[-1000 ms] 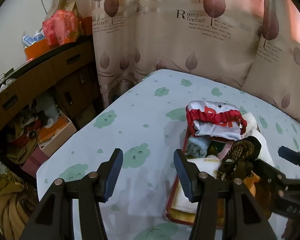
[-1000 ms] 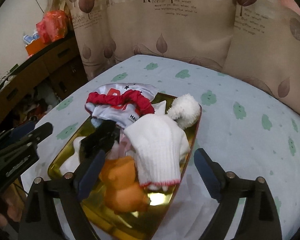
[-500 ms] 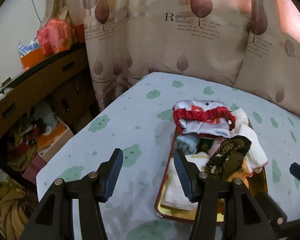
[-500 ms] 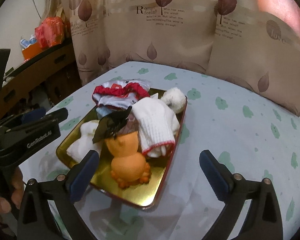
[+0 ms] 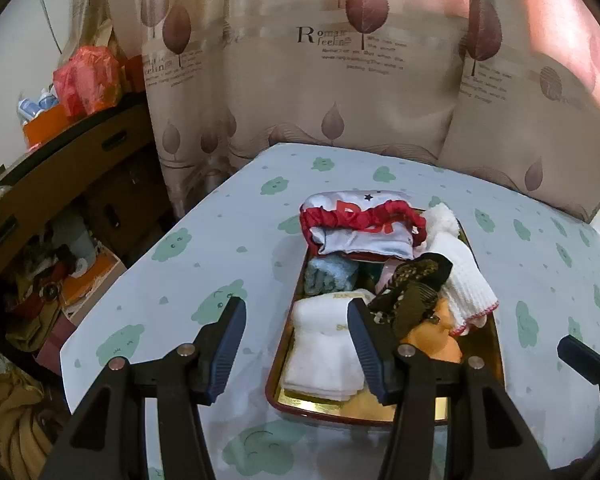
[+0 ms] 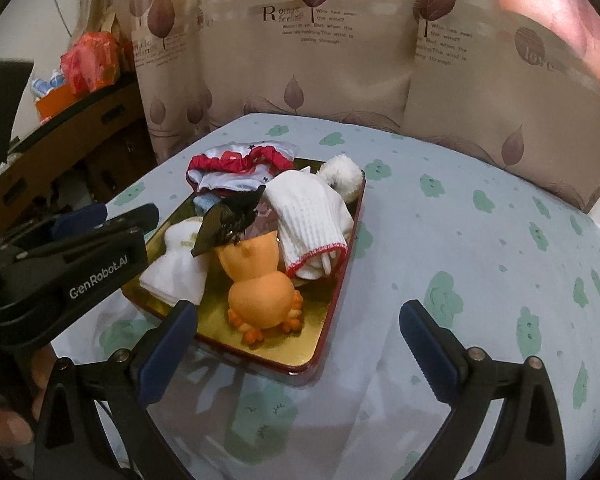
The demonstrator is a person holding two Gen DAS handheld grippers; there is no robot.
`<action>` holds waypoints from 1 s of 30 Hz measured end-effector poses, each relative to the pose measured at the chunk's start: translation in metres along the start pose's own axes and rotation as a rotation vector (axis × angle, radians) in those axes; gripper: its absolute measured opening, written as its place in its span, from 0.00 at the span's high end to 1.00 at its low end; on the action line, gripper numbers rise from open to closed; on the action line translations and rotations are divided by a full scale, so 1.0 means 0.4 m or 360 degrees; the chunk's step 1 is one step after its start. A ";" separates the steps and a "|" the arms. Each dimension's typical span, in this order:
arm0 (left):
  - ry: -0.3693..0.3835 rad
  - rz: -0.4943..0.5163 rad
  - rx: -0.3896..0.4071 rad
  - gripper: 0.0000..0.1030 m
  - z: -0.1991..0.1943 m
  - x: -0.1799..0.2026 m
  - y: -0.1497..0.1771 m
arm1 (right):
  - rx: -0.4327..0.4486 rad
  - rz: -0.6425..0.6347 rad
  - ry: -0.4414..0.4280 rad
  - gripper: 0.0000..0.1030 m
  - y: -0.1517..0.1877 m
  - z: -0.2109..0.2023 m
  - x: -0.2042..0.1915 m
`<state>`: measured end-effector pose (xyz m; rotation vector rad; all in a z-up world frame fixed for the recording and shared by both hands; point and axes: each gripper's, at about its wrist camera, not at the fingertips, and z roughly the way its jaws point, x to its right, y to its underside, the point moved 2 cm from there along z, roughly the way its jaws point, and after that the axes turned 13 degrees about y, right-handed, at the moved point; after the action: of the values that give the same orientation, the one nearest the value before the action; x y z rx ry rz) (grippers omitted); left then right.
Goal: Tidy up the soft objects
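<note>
**Tray loaded, both tools released above the table**

Tray [image 6: 300, 360], gold inside with a red rim, lay on the table [image 6: 480, 240], which was covered in a pale cloth printed with green shapes. Its contents were crowded: a red-and-white garment [image 6: 240, 164] overhung the far rim, a white knitted sock [image 6: 312, 216] with red trim lay along the right side, a fluffy white item [image 6: 342, 172] sat in the far right corner, and a folded white towel [image 5: 324, 344] occupied the left half. A light blue cloth [image 5: 330, 276] was wedged between towel and garment. An orange plush toy [image 6: 260, 284] lay in the middle, with a dark patterned cloth [image 6: 228, 220] draped over its far end. The near end of the tray floor was bare.

Left gripper [image 5: 296, 344] was held with its jaws apart and nothing between them, its right finger in line with the towel's near edge as seen from its own camera. Right gripper [image 6: 296, 352] was likewise spread wide and empty, over the tray's near right corner.

Open cloth extended to the right of the tray and beyond it to the curtain [image 5: 340, 80]. To the left, the table edge dropped off near the tray toward a wooden cabinet [image 5: 60, 184] and floor clutter.
</note>
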<state>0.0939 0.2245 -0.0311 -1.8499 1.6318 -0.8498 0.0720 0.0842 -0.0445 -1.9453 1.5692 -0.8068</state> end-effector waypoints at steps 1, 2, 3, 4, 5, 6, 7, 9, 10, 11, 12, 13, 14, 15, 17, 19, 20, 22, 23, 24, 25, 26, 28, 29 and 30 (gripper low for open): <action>-0.0004 0.0012 0.0001 0.47 -0.002 0.005 0.001 | -0.0001 -0.0008 0.0007 0.03 0.002 0.000 0.001; -0.0004 0.0017 0.0001 0.47 -0.003 0.008 0.001 | -0.0006 -0.0014 0.0009 0.03 0.003 0.001 0.001; -0.0003 0.0020 0.0001 0.47 -0.004 0.009 0.001 | -0.0013 -0.0015 0.0005 0.02 0.005 0.003 0.002; -0.0003 0.0018 -0.0001 0.47 -0.003 0.008 0.000 | -0.0016 -0.0012 0.0003 0.02 0.005 0.005 0.003; -0.0003 0.0018 -0.0004 0.47 -0.002 0.008 0.001 | -0.0021 -0.0012 0.0000 0.02 0.007 0.007 0.003; -0.0008 0.0017 -0.0006 0.47 0.000 0.007 0.001 | -0.0027 -0.0016 -0.0002 0.02 0.008 0.010 0.002; -0.0012 0.0017 -0.0007 0.47 0.001 0.006 0.000 | -0.0033 -0.0020 -0.0002 0.02 0.009 0.013 0.001; -0.0020 0.0014 -0.0007 0.47 0.002 0.003 0.000 | -0.0041 -0.0026 -0.0002 0.02 0.012 0.019 -0.001; -0.0021 0.0011 -0.0007 0.47 0.003 0.001 0.000 | -0.0047 -0.0028 -0.0005 0.02 0.013 0.022 -0.002; -0.0022 0.0010 -0.0009 0.47 0.004 0.000 0.000 | -0.0050 -0.0027 -0.0006 0.02 0.015 0.023 -0.001; -0.0024 0.0006 -0.0009 0.47 0.005 -0.002 0.000 | -0.0053 -0.0026 -0.0008 0.02 0.016 0.025 -0.001; -0.0025 0.0005 -0.0009 0.47 0.004 -0.003 0.000 | -0.0056 -0.0027 -0.0010 0.02 0.017 0.026 -0.002; -0.0027 0.0008 -0.0014 0.47 0.006 -0.004 0.000 | -0.0060 -0.0029 -0.0011 0.02 0.018 0.028 -0.002; -0.0029 0.0011 -0.0015 0.47 0.007 -0.004 0.000 | -0.0062 -0.0030 -0.0010 0.02 0.019 0.029 -0.003; -0.0038 0.0015 -0.0021 0.47 0.009 -0.005 0.002 | -0.0068 -0.0034 -0.0012 0.02 0.021 0.030 -0.004; -0.0030 0.0012 -0.0017 0.47 0.009 -0.006 0.002 | -0.0073 -0.0036 -0.0012 0.02 0.021 0.030 -0.005; -0.0036 0.0015 -0.0016 0.47 0.009 -0.006 0.002 | -0.0070 -0.0035 -0.0012 0.02 0.021 0.029 -0.006; -0.0037 0.0019 -0.0015 0.47 0.010 -0.005 0.002 | -0.0066 -0.0041 -0.0008 0.02 0.021 0.030 -0.007; -0.0038 0.0018 -0.0015 0.47 0.011 -0.005 0.003 | -0.0063 -0.0043 -0.0006 0.02 0.022 0.030 -0.008; -0.0034 0.0019 -0.0016 0.47 0.010 -0.005 0.002 | -0.0062 -0.0044 -0.0006 0.02 0.022 0.029 -0.008; -0.0035 0.0020 -0.0018 0.47 0.012 -0.004 0.002 | -0.0064 -0.0044 -0.0006 0.02 0.022 0.030 -0.009; -0.0039 0.0020 -0.0017 0.47 0.011 -0.004 0.003 | -0.0065 -0.0043 -0.0005 0.02 0.022 0.029 -0.009; -0.0040 0.0025 -0.0015 0.47 0.009 -0.003 0.004 | -0.0067 -0.0041 -0.0008 0.02 0.022 0.030 -0.010; -0.0041 0.0026 -0.0014 0.47 0.009 -0.003 0.004 | -0.0067 -0.0041 -0.0008 0.02 0.021 0.029 -0.010; -0.0039 0.0028 -0.0014 0.47 0.008 -0.003 0.005 | -0.0066 -0.0041 -0.0007 0.02 0.021 0.028 -0.011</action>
<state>0.0950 0.2252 -0.0347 -1.8421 1.6370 -0.8110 0.0738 0.0869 -0.0590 -1.9992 1.5729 -0.7858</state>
